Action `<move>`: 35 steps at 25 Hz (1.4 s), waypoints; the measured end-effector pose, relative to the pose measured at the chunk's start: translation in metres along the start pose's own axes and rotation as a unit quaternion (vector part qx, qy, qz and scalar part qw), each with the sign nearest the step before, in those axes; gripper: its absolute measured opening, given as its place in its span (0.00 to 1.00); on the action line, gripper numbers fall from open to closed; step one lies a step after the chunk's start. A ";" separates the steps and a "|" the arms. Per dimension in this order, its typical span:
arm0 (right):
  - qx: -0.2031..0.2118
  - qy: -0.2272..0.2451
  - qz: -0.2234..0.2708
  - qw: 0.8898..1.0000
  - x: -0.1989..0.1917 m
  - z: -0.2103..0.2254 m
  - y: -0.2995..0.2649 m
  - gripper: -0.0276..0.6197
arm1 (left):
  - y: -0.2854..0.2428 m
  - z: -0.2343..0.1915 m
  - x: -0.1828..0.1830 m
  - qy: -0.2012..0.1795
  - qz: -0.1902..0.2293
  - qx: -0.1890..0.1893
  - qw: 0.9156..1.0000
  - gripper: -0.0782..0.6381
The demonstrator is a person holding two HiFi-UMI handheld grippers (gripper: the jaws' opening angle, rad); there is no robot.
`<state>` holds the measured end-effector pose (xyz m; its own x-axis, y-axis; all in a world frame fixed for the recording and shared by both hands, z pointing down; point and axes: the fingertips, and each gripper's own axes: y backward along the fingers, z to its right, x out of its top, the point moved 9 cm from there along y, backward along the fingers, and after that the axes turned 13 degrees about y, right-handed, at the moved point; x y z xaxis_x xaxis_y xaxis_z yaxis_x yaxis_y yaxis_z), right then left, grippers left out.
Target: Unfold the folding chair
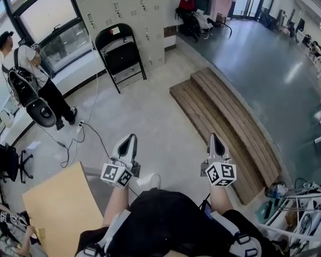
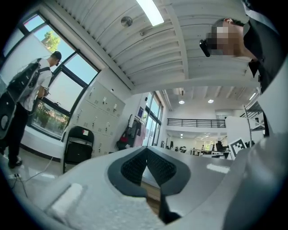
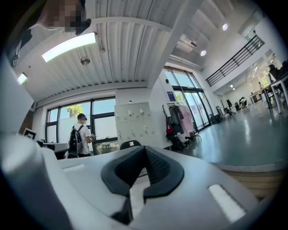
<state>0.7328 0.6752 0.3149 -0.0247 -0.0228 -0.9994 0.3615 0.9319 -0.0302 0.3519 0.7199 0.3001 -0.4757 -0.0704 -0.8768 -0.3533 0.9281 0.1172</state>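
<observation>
Nearest the body, the left gripper (image 1: 131, 136), grey plastic with a marker cube, has its dark ribbed pads pressed together on nothing. The right gripper (image 1: 214, 135) is the same: closed and empty, both held out level over bare pale floor. A tan flat board (image 1: 62, 206) lies at the left, and a low platform of brown wooden slats (image 1: 225, 120) runs off to the right. Well beyond them, the black metal folding chair (image 1: 120, 55) leans folded flat against the grey metal lockers (image 1: 130, 15), with a bystander wearing a backpack (image 1: 30, 75) near the window. Judging by this, nothing is done yet — reaching the chair, gripping it and opening the seat all remain.
</observation>
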 end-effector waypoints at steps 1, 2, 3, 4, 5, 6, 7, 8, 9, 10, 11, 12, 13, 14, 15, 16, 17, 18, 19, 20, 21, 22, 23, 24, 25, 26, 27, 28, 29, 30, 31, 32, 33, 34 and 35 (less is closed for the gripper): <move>0.013 0.003 0.001 1.000 0.001 -0.008 -0.009 0.05 | 0.007 -0.008 0.002 0.001 0.007 0.011 1.000 0.12; 0.024 0.006 0.002 1.000 0.002 -0.014 -0.018 0.05 | 0.012 -0.016 0.003 0.003 0.015 0.020 1.000 0.12; 0.033 0.008 0.002 0.999 0.004 -0.020 -0.026 0.05 | 0.016 -0.023 0.005 0.005 0.022 0.029 0.999 0.12; 0.040 0.011 0.002 0.999 0.006 -0.025 -0.034 0.05 | 0.019 -0.029 0.008 0.007 0.028 0.037 0.999 0.12; 0.045 0.013 0.002 0.999 0.009 -0.030 -0.041 0.05 | 0.021 -0.035 0.011 0.009 0.032 0.043 0.999 0.12; 0.049 0.017 0.003 0.999 0.013 -0.035 -0.048 0.05 | 0.021 -0.040 0.015 0.011 0.036 0.046 0.998 0.12; 0.052 0.020 0.004 0.998 0.017 -0.039 -0.054 0.05 | 0.022 -0.046 0.019 0.012 0.040 0.048 0.998 0.12; 0.053 0.023 0.005 0.998 0.020 -0.044 -0.060 0.05 | 0.022 -0.053 0.023 0.012 0.045 0.047 0.998 0.11; 0.054 0.024 0.007 0.998 0.023 -0.049 -0.067 0.05 | 0.022 -0.060 0.027 0.012 0.049 0.047 0.998 0.12; 0.054 0.023 0.008 0.998 0.024 -0.053 -0.073 0.05 | 0.021 -0.066 0.032 0.011 0.053 0.047 0.997 0.12; 0.054 0.022 0.010 0.998 0.025 -0.056 -0.080 0.05 | 0.021 -0.071 0.037 0.010 0.055 0.048 0.997 0.12; 0.054 0.020 0.011 0.998 0.025 -0.060 -0.086 0.05 | 0.021 -0.077 0.040 0.008 0.057 0.048 0.997 0.12; 0.055 0.020 0.013 0.998 0.025 -0.063 -0.093 0.05 | 0.021 -0.084 0.043 0.007 0.061 0.049 0.997 0.12; 0.057 0.018 0.014 0.998 0.025 -0.068 -0.100 0.05 | 0.022 -0.092 0.046 0.006 0.065 0.052 0.997 0.12; 0.060 0.017 0.016 0.998 0.027 -0.075 -0.109 0.05 | 0.023 -0.101 0.051 0.005 0.069 0.056 0.996 0.12; 0.065 0.016 0.018 0.998 0.029 -0.084 -0.118 0.05 | 0.025 -0.110 0.057 0.004 0.073 0.062 0.995 0.12; 0.071 0.016 0.021 0.997 0.033 -0.093 -0.128 0.05 | 0.028 -0.119 0.064 0.003 0.077 0.067 0.995 0.11; 0.077 0.016 0.023 0.997 0.036 -0.102 -0.137 0.05 | 0.030 -0.128 0.071 0.001 0.080 0.073 0.994 0.12; 0.083 0.016 0.025 0.996 0.038 -0.111 -0.146 0.05 | 0.031 -0.136 0.076 -0.001 0.083 0.076 0.994 0.11; 0.090 0.015 0.027 0.995 0.038 -0.119 -0.155 0.05 | 0.033 -0.145 0.080 -0.003 0.087 0.079 0.993 0.12; 0.097 0.013 0.028 0.995 0.037 -0.127 -0.164 0.05 | 0.035 -0.154 0.083 -0.006 0.090 0.083 0.993 0.12; 0.104 0.010 0.028 0.994 0.035 -0.134 -0.172 0.05 | 0.037 -0.162 0.085 -0.007 0.093 0.087 0.992 0.12; 0.110 0.007 0.028 0.993 0.033 -0.142 -0.180 0.05 | 0.040 -0.169 0.087 -0.009 0.095 0.091 0.991 0.12; 0.116 0.005 0.027 0.993 0.031 -0.149 -0.188 0.05 | 0.043 -0.177 0.089 -0.010 0.098 0.096 0.990 0.12; 0.122 0.003 0.026 0.992 0.029 -0.156 -0.196 0.05 | 0.047 -0.184 0.091 -0.012 0.100 0.102 0.990 0.12; 0.128 0.002 0.025 0.991 0.028 -0.164 -0.203 0.05 | 0.050 -0.191 0.093 -0.012 0.103 0.108 0.989 0.12; 0.135 0.001 0.024 0.991 0.027 -0.171 -0.211 0.05 | 0.053 -0.198 0.094 -0.012 0.107 0.116 0.987 0.12; 0.143 0.000 0.022 0.990 0.027 -0.178 -0.218 0.05 | 0.056 -0.204 0.095 -0.010 0.111 0.123 0.986 0.12; 0.150 -0.001 0.021 0.988 0.026 -0.185 -0.225 0.05 | 0.059 -0.210 0.096 -0.009 0.115 0.131 0.985 0.11; 0.157 -0.001 0.019 0.987 0.026 -0.191 -0.232 0.05 | 0.062 -0.215 0.097 -0.009 0.116 0.138 0.983 0.11; 0.164 0.000 0.016 0.986 0.025 -0.195 -0.238 0.05 | 0.064 -0.219 0.097 -0.010 0.117 0.145 0.982 0.11; 0.170 -0.001 0.013 0.985 0.024 -0.199 -0.244 0.05 | 0.065 -0.222 0.097 -0.012 0.118 0.149 0.982 0.12; 0.174 -0.004 0.009 0.985 0.022 -0.201 -0.250 0.05 | 0.066 -0.226 0.095 -0.014 0.118 0.152 0.981 0.11; 0.177 -0.008 0.006 0.984 0.020 -0.203 -0.257 0.05 | 0.065 -0.230 0.096 -0.016 0.116 0.154 0.981 0.12; 0.179 -0.011 0.003 0.984 0.018 -0.206 -0.263 0.05 | 0.064 -0.233 0.097 -0.018 0.113 0.157 0.981 0.12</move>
<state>0.4453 0.5038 0.3080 -0.0038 -0.0298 -0.9995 0.6668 0.7449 -0.0247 0.0952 0.6875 0.3308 -0.4826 0.1580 -0.8615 0.0263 0.9858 0.1660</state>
